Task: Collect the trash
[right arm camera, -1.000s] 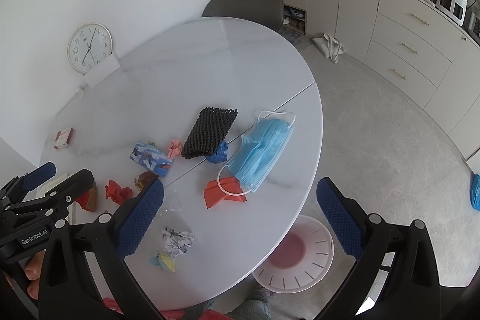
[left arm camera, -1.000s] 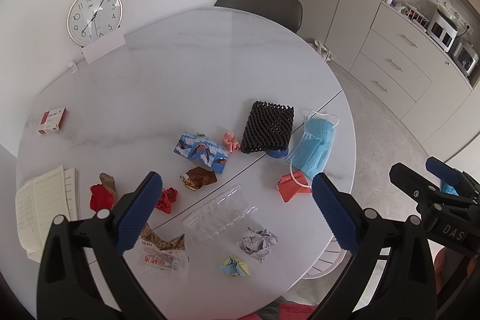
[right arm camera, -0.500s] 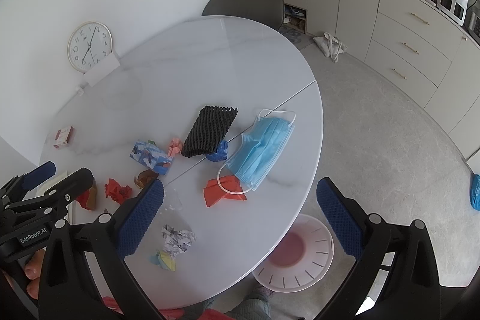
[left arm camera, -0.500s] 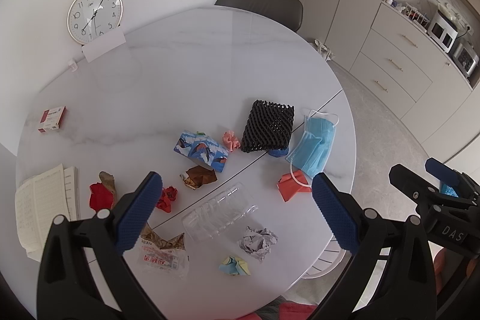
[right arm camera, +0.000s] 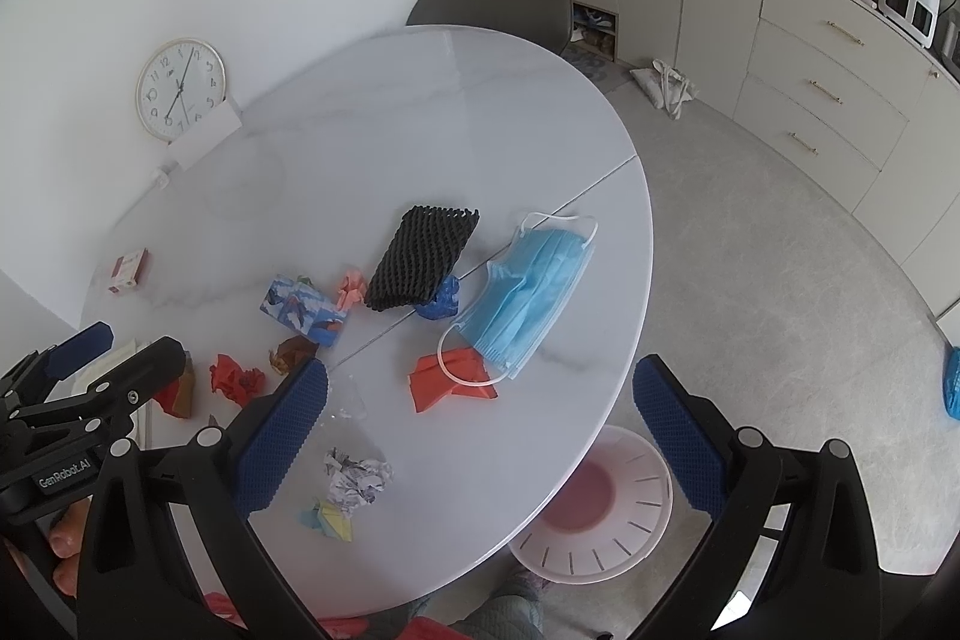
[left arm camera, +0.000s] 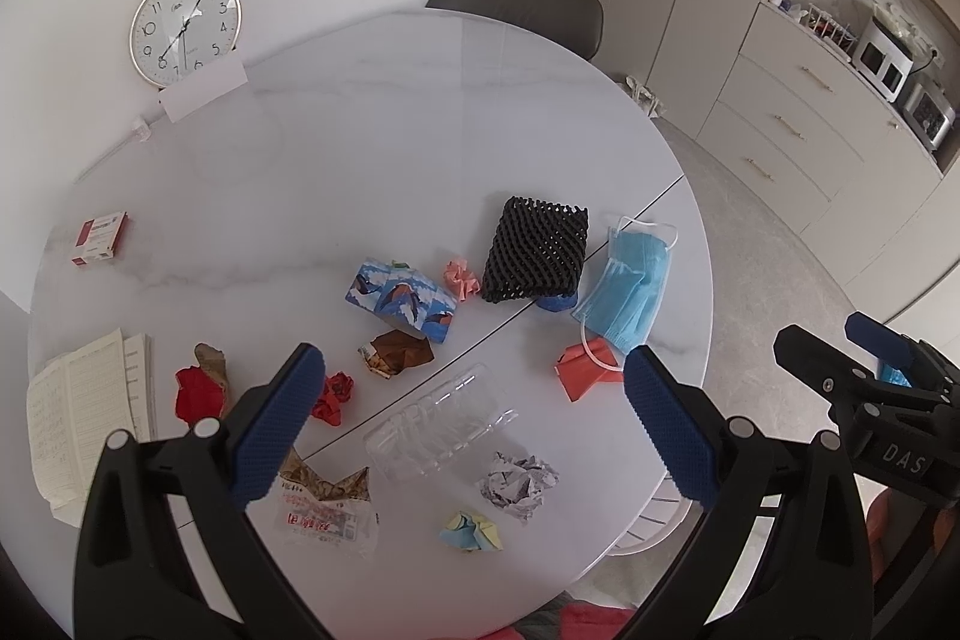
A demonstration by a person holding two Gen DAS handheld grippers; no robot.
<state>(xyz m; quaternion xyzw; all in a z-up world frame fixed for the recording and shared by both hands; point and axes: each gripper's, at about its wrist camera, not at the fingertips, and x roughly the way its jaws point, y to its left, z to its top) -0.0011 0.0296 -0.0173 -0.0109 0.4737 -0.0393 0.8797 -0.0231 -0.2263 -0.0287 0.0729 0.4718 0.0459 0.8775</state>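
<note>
1. Left wrist view: you held the left gripper (left arm camera: 465, 418) high over the round table (left arm camera: 372, 148) with its jaws spread wide and nothing between them. The trash lay scattered toward the table's 5 o'clock edge: a clear plastic tray (left arm camera: 441, 427) almost under the claw, a crumpled grey paper ball (left arm camera: 519, 481) at its 4 o'clock, a blue face mask (left arm camera: 630, 289) at 2 o'clock, and black foam netting (left arm camera: 537, 250) at 1 o'clock. The tray looked thin, slick and springy, so I judged that you would do best pinching one rim. The paper ball seemed light and crushable; you could take it anywhere.

2. Right wrist view: your right gripper (right arm camera: 480, 430) was likewise wide open and empty, hovering off the table's edge. Only here did the pink bin (right arm camera: 600, 508) show plainly, on the floor at the table's 5 o'clock; the other view caught just a sliver of it. The mask (right arm camera: 528, 292) lay draped over a folded red paper (right arm camera: 447, 379); it looked limp, so I judged the pleated body a better hold than an ear loop.
</note>
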